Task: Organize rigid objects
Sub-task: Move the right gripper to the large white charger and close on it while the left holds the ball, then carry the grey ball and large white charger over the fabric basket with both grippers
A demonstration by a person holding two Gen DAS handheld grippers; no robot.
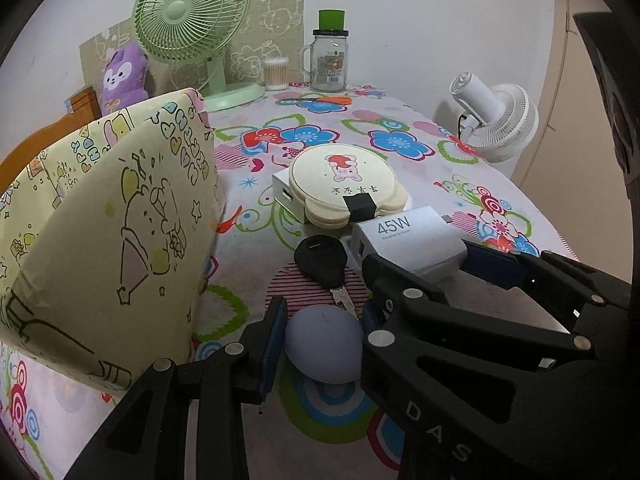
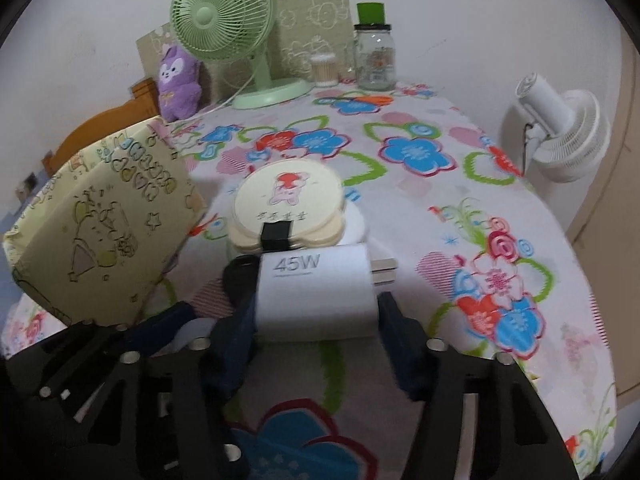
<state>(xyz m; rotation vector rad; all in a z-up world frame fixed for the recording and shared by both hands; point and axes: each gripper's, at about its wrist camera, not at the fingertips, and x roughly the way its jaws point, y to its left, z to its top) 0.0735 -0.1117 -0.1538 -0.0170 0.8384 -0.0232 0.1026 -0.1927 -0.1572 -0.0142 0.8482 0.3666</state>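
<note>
On a table covered by a flowered cloth, the left gripper is clamped on a pale lilac egg-shaped object, its blue pads pressing both sides. Just beyond the egg lies a black car key, blade toward the camera. The right gripper straddles a white 45W charger; its left pad touches the charger's side, while at the right pad contact cannot be told through the blur. In the left wrist view this gripper enters from the right and its pads flank the charger. The charger's prongs point right. Directly behind it sits a cream bear-shaped case with a black clip, stacked on a white box. A pale yellow cartoon-print fabric bin stands at left. At the far edge stand a green desk fan, a purple plush toy, a cotton-swab tub and a glass jar with a green lid; a white fan stands off the table at right.
</note>
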